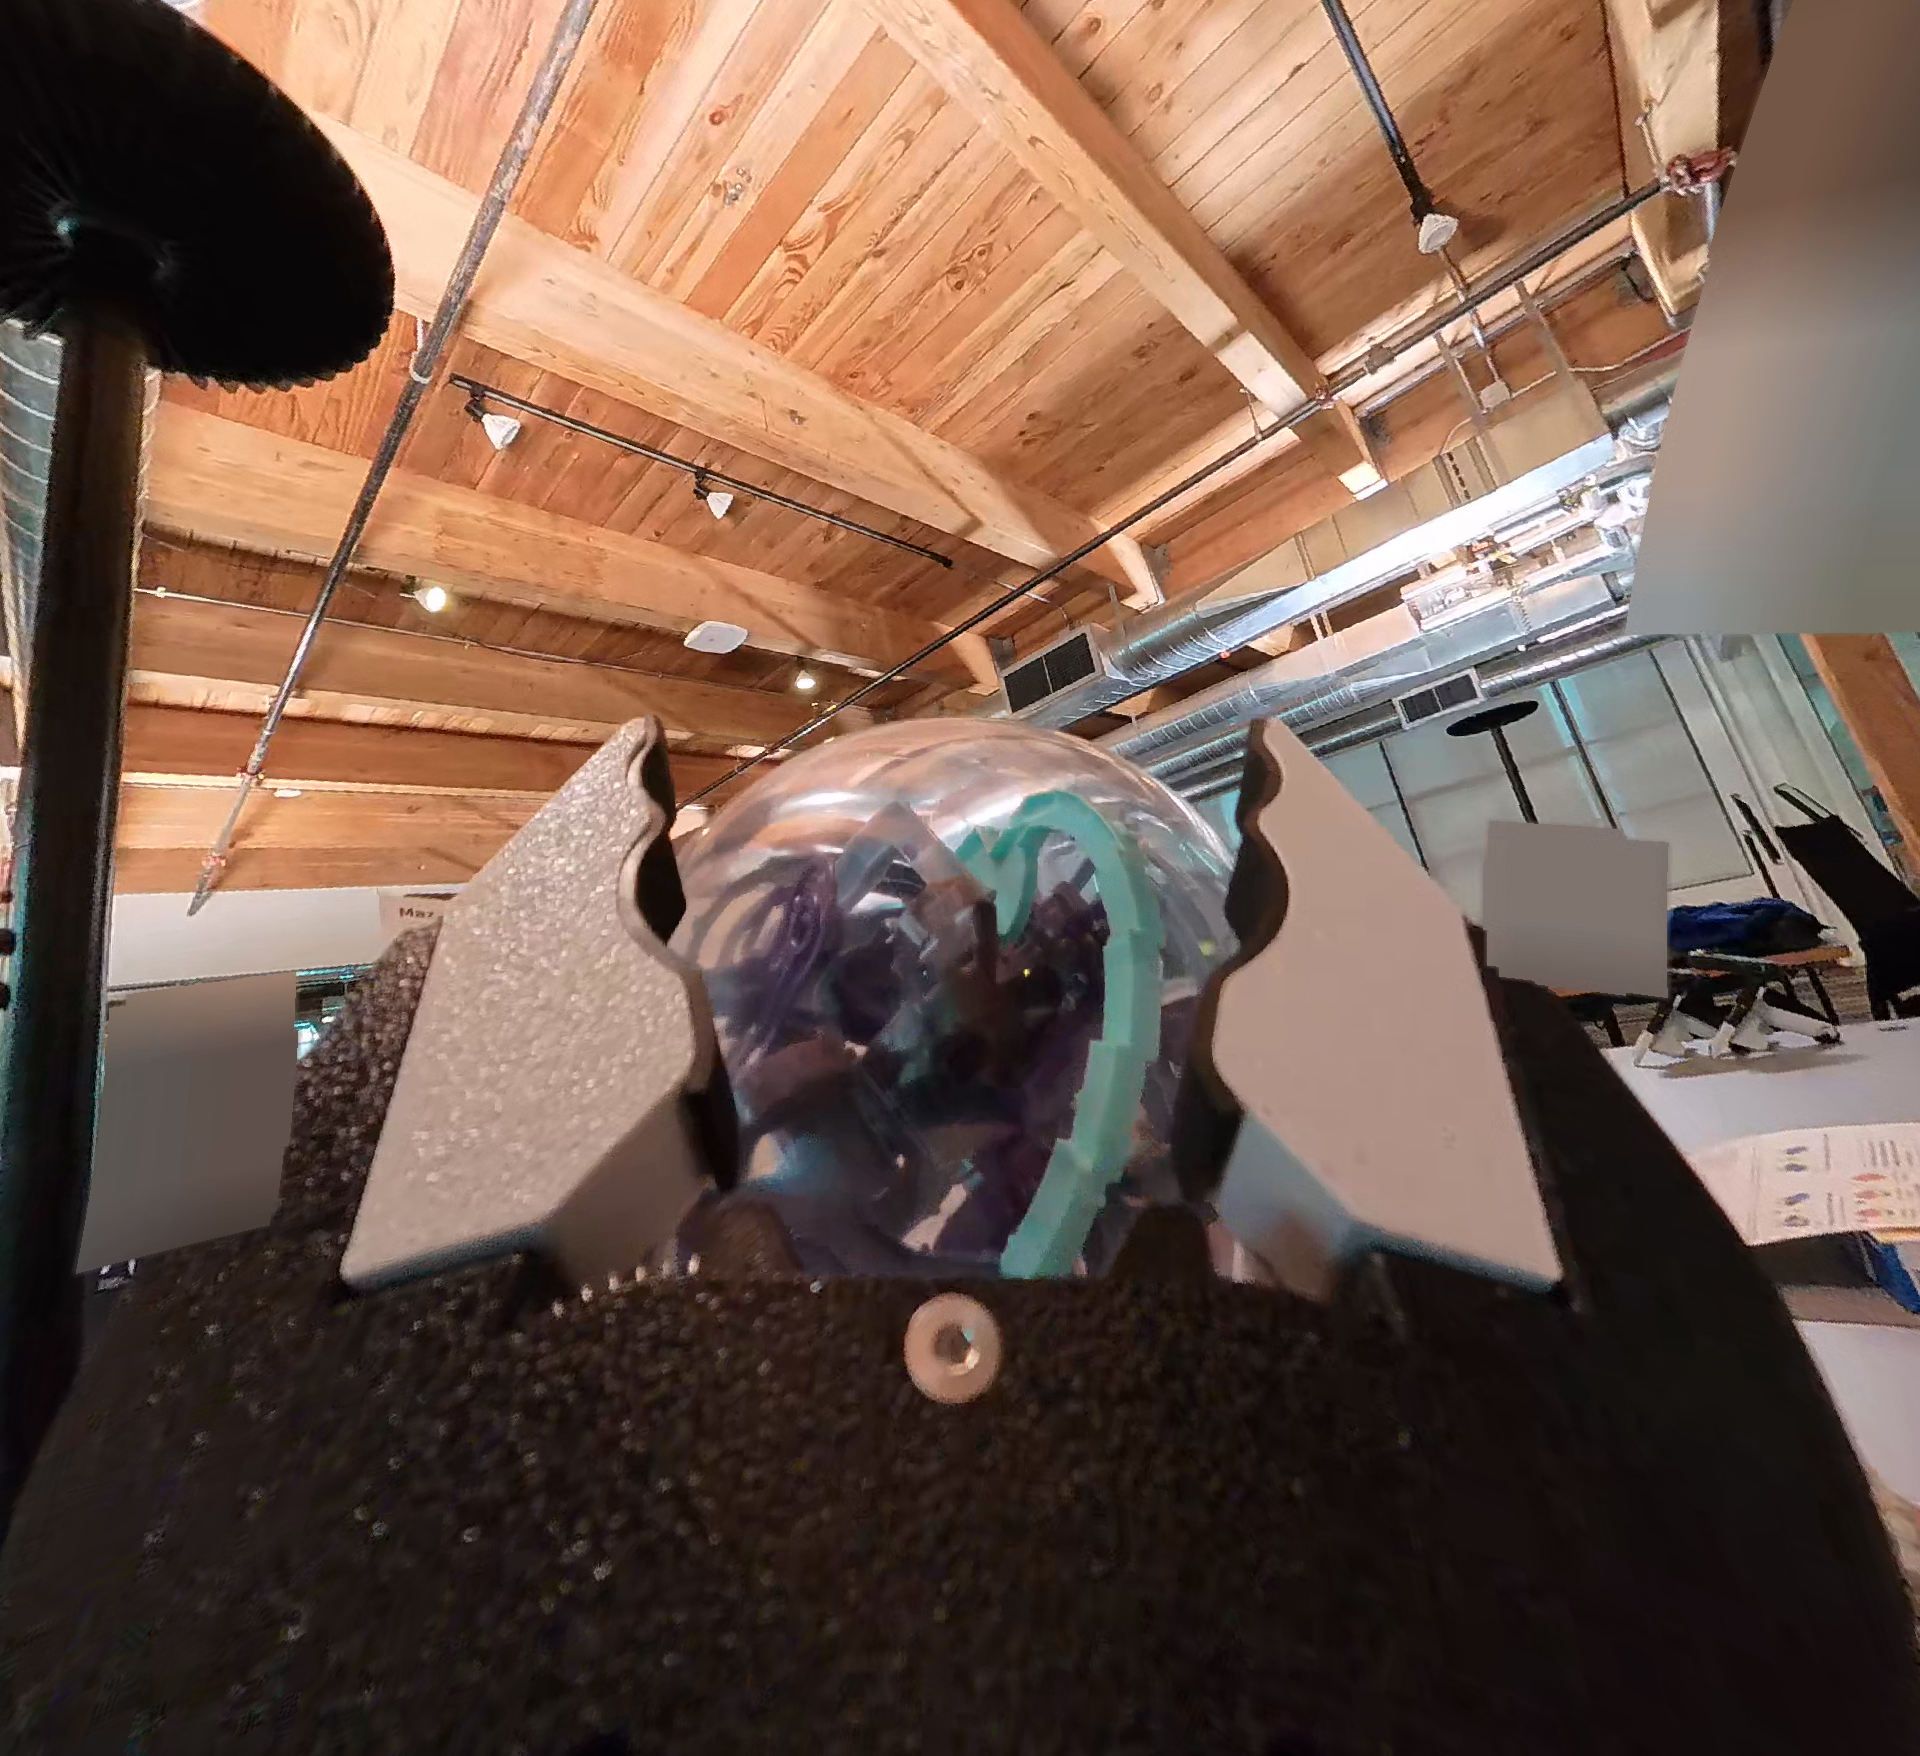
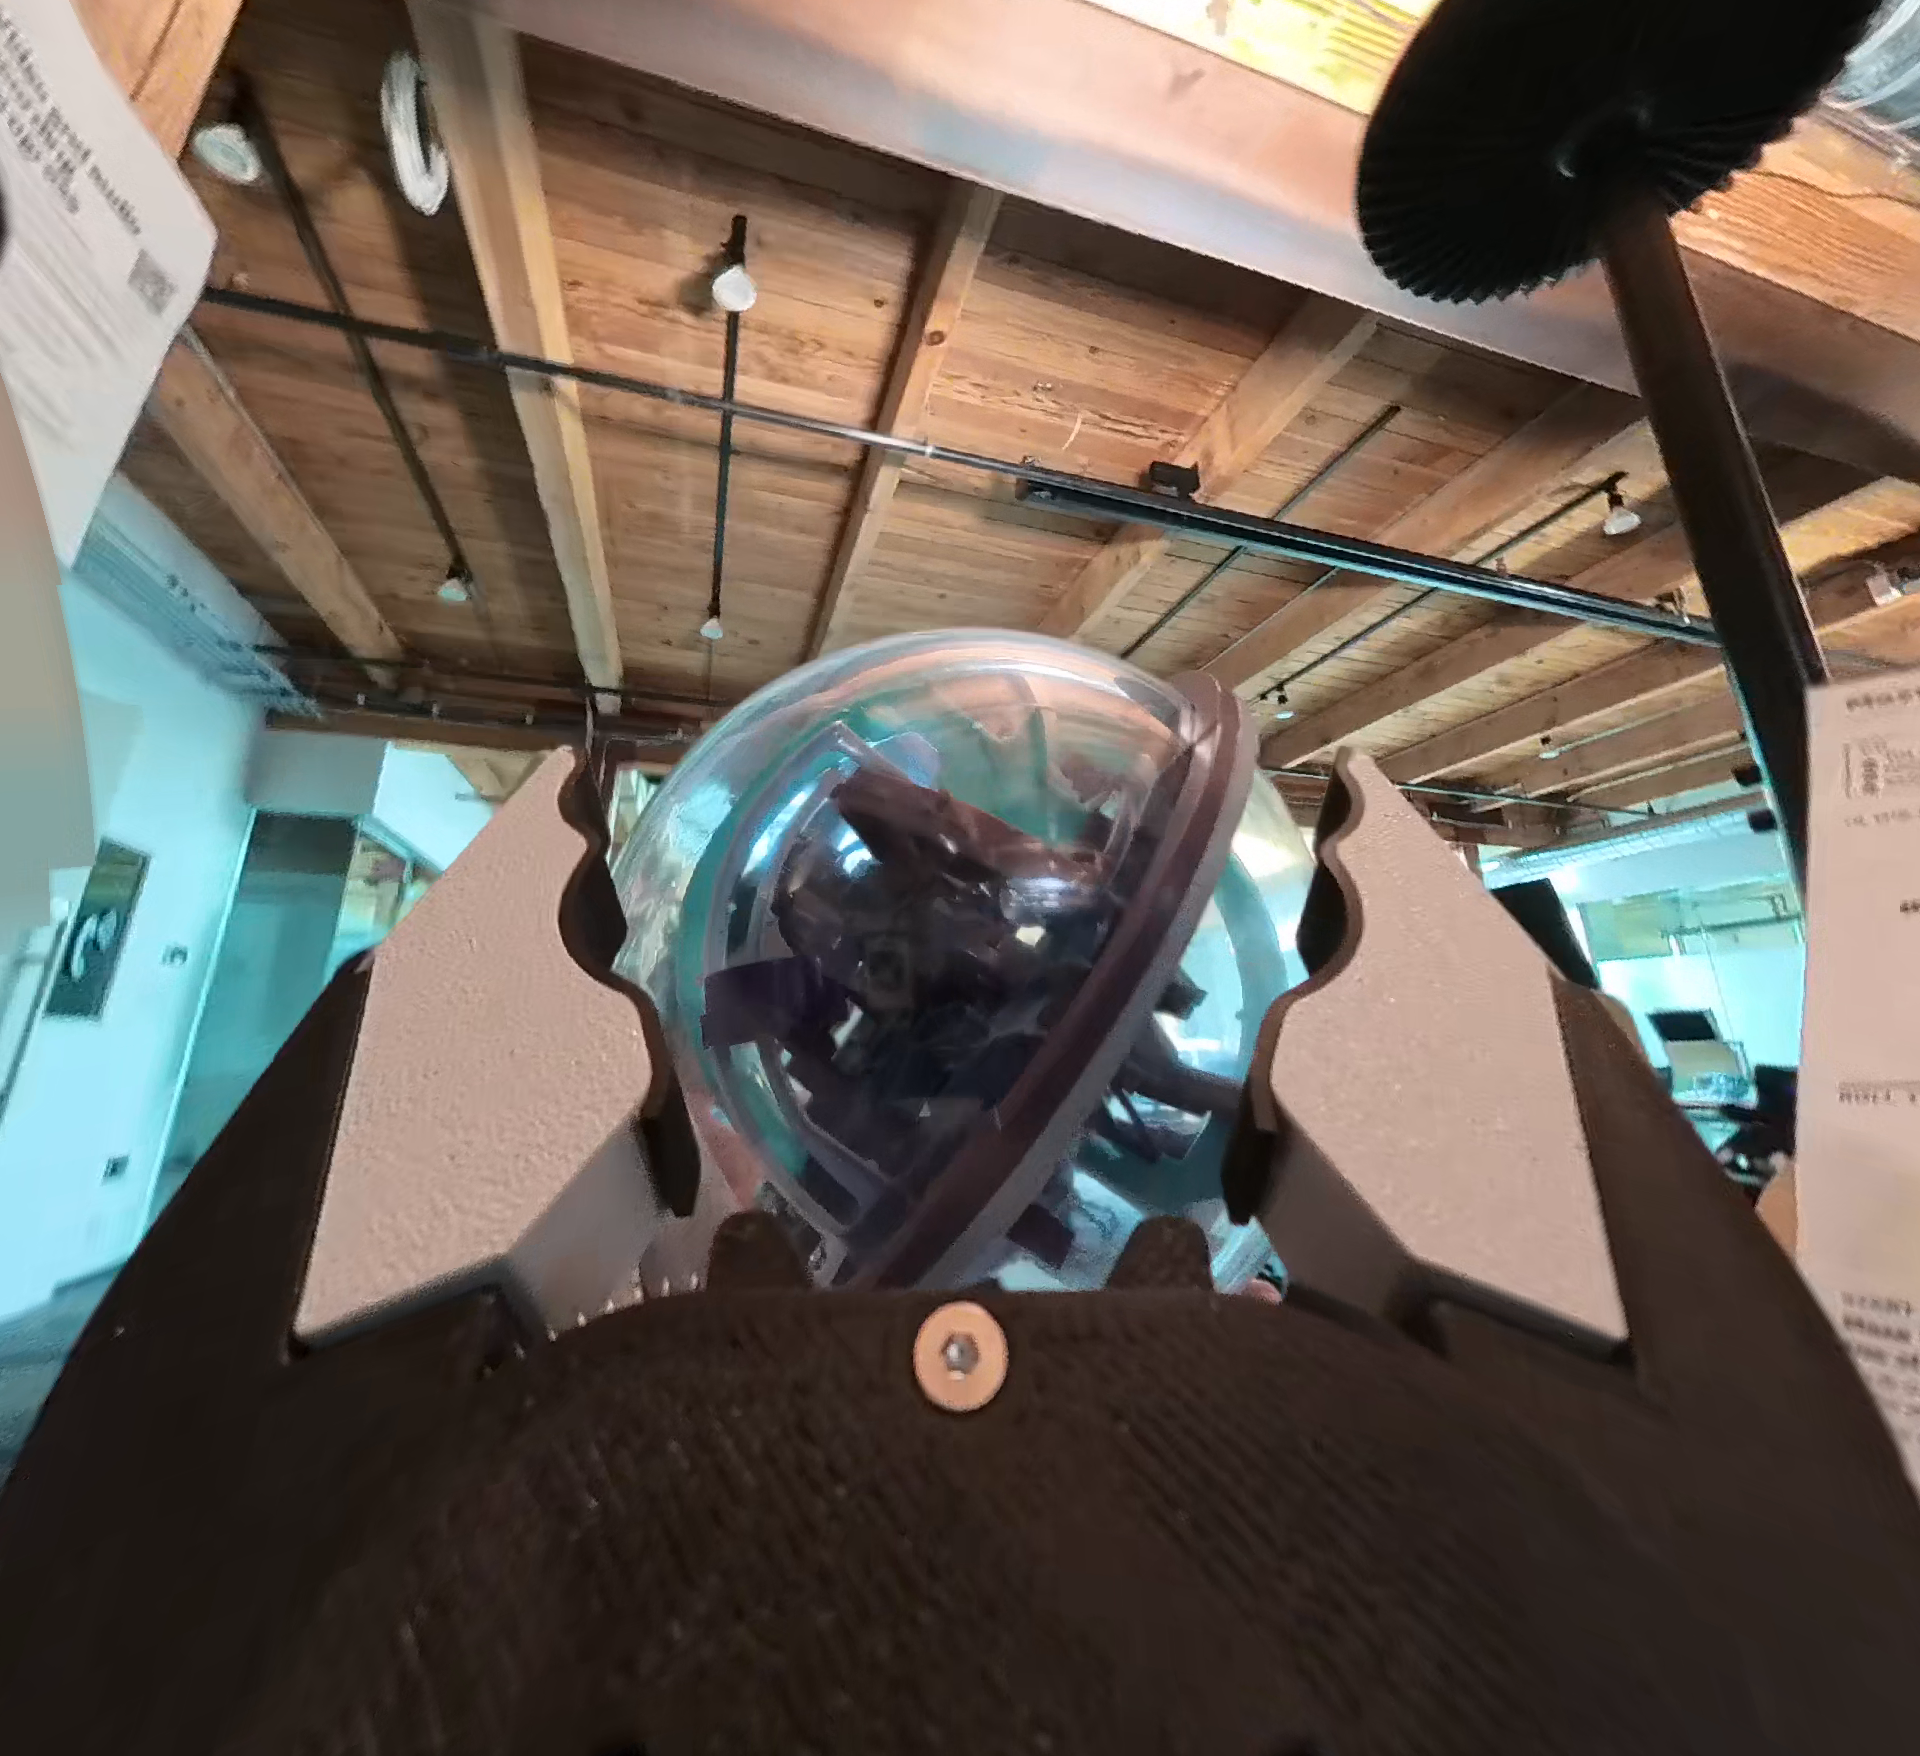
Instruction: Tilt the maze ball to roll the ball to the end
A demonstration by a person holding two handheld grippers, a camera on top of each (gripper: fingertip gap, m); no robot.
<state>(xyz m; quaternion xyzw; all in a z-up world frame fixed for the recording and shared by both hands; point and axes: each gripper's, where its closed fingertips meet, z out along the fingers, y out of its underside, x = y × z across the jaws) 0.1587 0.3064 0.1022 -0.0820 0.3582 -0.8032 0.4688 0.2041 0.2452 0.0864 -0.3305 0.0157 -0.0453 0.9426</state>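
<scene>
Both grippers point up toward a timber-beamed ceiling (image 1: 935,200), each view showing a clear maze ball between wavy-edged grey fingers. At lower centre of the left wrist view, the left gripper (image 1: 961,979) has its fingers closed against the sides of the maze ball (image 1: 935,1000), which sits low in the jaws against the black body. At lower centre of the right wrist view, the right gripper (image 2: 956,989) cradles the maze ball (image 2: 935,958) the same way, the left finger touching the shell; whether the right finger presses on it cannot be told. The other gripper appears in neither view. A transparent sphere, it holds a tangle of purple and brown tracks, with a teal toothed track (image 1: 1112,1010) curving down the right side in the left view and a brown equator ring (image 2: 1164,958) slanting across it in the right view. The small rolling ball cannot be picked out, so progress along the maze is unclear; judging by the lifted, tilted sphere, the tilting appears under way, the finish unconfirmed. A black pleated lamp (image 2: 1621,65) fills the upper right.
</scene>
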